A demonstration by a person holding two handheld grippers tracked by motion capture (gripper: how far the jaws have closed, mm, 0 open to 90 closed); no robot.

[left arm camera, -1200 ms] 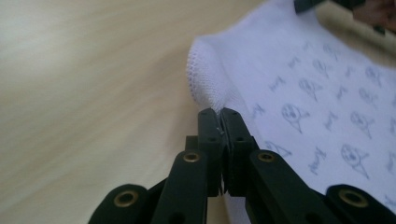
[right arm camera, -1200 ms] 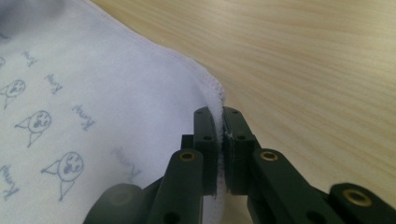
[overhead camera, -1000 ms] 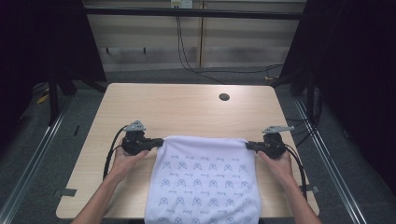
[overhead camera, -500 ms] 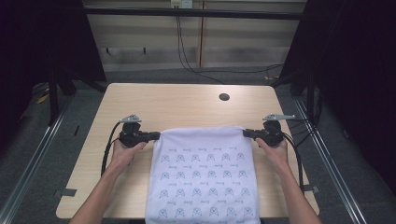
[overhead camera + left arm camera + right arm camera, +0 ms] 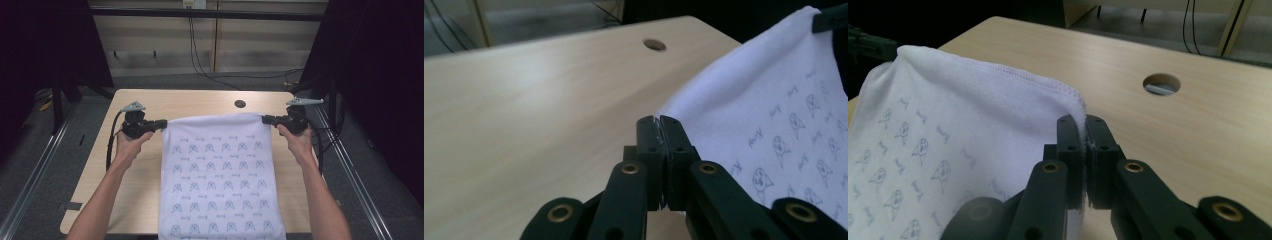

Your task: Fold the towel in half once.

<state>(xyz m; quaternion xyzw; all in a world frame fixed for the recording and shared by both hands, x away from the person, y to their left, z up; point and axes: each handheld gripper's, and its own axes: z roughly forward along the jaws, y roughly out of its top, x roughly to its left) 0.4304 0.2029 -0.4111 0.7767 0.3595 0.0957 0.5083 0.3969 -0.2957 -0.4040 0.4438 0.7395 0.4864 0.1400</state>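
Observation:
A white towel (image 5: 217,170) printed with small grey figures is stretched between both grippers above a light wooden table (image 5: 200,100). My left gripper (image 5: 162,123) is shut on the towel's far left corner, and my right gripper (image 5: 266,119) is shut on its far right corner. The far hem runs taut between them; the rest of the cloth slopes down over the table's near edge. In the left gripper view the jaws pinch the towel (image 5: 774,110) at its corner (image 5: 659,120). In the right gripper view the towel (image 5: 948,130) is clamped at the jaw tips (image 5: 1084,120).
A round cable hole (image 5: 240,104) lies in the table near the far edge, just beyond the towel; the same hole (image 5: 1161,83) lies ahead of my right jaws. Black cables trail from both grippers. Metal rails flank the table on both sides.
Both grippers have risen and moved away from the person toward the far edge, lifting the towel's far hem off the table and pulling it taut.

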